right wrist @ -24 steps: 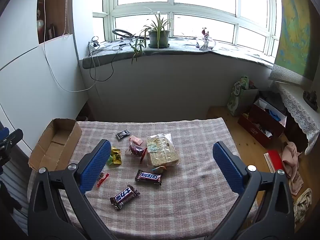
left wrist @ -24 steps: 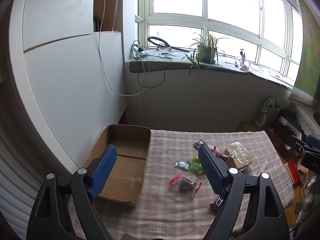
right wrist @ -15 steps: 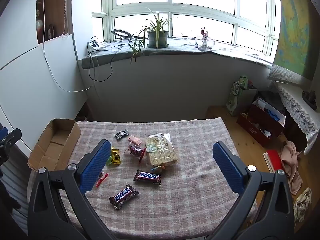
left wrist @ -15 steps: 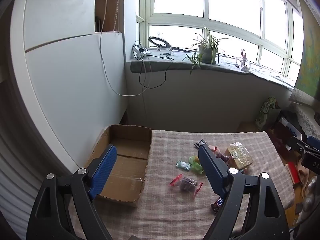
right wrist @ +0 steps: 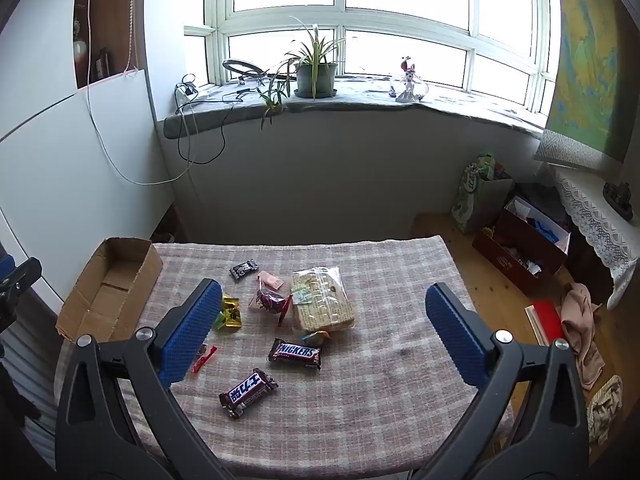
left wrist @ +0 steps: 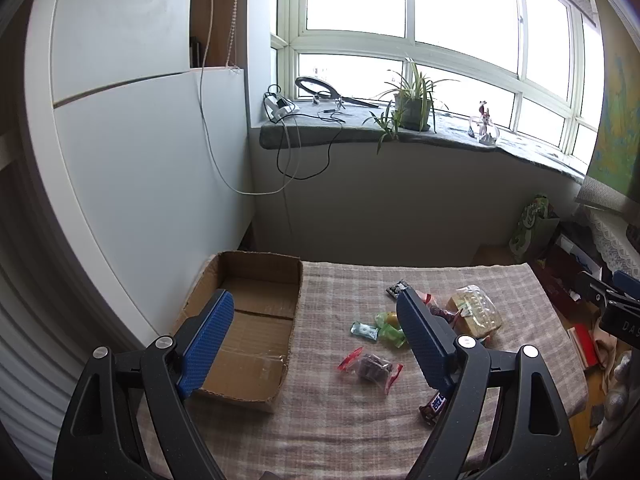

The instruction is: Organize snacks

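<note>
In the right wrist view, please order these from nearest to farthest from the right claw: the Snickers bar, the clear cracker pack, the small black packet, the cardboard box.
From the right claw:
1. Snickers bar, directly between the fingers.
2. Clear cracker pack, just beyond it, centre.
3. Small black packet, farther back, left of centre.
4. Cardboard box, at the table's far left edge.

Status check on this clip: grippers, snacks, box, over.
Left gripper and right gripper open, empty. Snacks, including Snickers bar, loose on tablecloth; cardboard box empty. Nothing in the way.

I get soft daylight from the blown-out window [right wrist: 344, 4]; sharp centre, bent fisheye edges, dark corners, faint shadows on the table [right wrist: 380, 380]
</note>
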Demonstrator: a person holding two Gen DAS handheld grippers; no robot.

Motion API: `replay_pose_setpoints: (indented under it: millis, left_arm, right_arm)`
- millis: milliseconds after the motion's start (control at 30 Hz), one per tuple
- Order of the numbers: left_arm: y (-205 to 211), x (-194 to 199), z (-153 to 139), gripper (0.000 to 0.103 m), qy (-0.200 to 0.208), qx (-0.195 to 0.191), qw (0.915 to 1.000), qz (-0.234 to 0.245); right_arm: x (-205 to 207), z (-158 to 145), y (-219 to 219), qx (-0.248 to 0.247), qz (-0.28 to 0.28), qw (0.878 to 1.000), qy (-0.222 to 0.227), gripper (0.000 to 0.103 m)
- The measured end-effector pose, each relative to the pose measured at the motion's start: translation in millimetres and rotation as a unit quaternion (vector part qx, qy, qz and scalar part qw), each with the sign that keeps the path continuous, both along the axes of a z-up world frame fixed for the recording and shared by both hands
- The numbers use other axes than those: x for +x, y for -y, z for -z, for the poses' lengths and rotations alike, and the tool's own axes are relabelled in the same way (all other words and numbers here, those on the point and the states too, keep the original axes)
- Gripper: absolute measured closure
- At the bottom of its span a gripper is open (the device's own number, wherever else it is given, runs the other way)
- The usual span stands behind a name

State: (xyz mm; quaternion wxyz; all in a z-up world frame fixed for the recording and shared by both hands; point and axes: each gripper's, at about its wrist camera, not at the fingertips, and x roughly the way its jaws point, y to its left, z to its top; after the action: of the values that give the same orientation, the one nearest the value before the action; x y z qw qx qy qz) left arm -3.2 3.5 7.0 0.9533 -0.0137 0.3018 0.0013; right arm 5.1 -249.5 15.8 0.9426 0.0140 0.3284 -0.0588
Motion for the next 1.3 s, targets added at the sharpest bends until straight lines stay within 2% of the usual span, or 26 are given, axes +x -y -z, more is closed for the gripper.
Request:
replay_pose_setpoints:
  millis: [1300]
  left_arm:
    - [3.9,-0.9,-0.9,0.019,-0.001,-0.001,1.0000,0.005]
  right_arm:
    - [-0.1,0.9,-5.3,0.002,0.001,1.000,-0.002,0.000]
